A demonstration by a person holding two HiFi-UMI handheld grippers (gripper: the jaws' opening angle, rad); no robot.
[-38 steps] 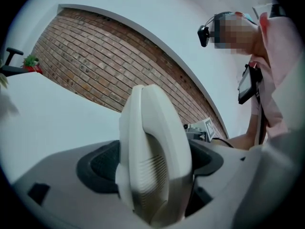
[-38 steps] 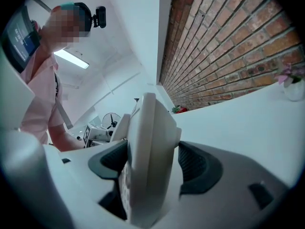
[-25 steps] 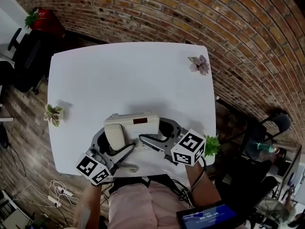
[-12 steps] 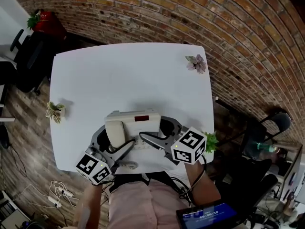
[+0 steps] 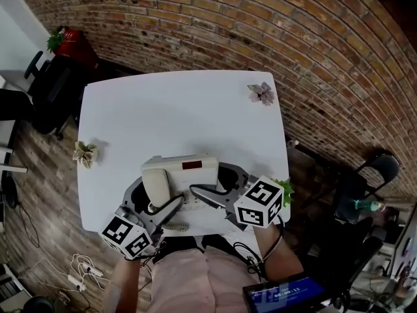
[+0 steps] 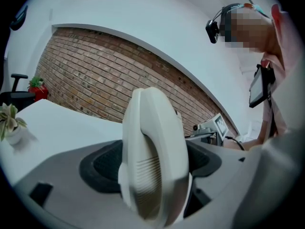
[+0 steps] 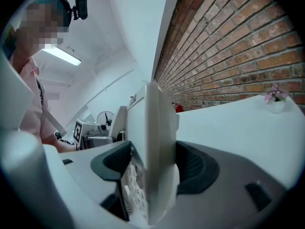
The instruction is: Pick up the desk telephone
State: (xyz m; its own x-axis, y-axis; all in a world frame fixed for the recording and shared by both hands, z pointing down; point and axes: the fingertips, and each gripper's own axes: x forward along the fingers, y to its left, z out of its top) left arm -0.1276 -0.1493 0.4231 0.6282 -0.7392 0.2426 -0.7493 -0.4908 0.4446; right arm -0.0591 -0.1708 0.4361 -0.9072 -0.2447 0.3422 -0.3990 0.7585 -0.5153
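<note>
a curved brick wall [image 5: 293, 31] is running behind the far and right sides of the scene, and a wooden floor [image 5: 45, 175] is showing to the left. a white table [image 5: 182, 109] is filling the middle. a black office chair [image 5: 49, 90] is standing off the table's far left corner, and a second chair [image 5: 371, 175] is standing well apart on the right.

the desk telephone [image 5: 179, 175] is sitting at the near edge of the table, between both claws; whether it is clear of the top cannot be told. the left gripper [image 5: 153, 197] is clamping the handset [image 6: 155, 161] side, with its jaws standing wide and pressing on both flanks. the right gripper [image 5: 218, 181] is gripping the keypad side of the body, its jaws likewise spread on the casing. the coiled cord [image 5: 176, 227] is hanging at the near side.

a green plant [image 5: 285, 191] is standing just beside the right gripper's marker cube. a pale plant [image 5: 85, 154] is sitting at the left edge and a pink flower [image 5: 262, 93] at the far right corner, both well apart from the telephone. white cables [image 5: 85, 266] are lying on the floor.
</note>
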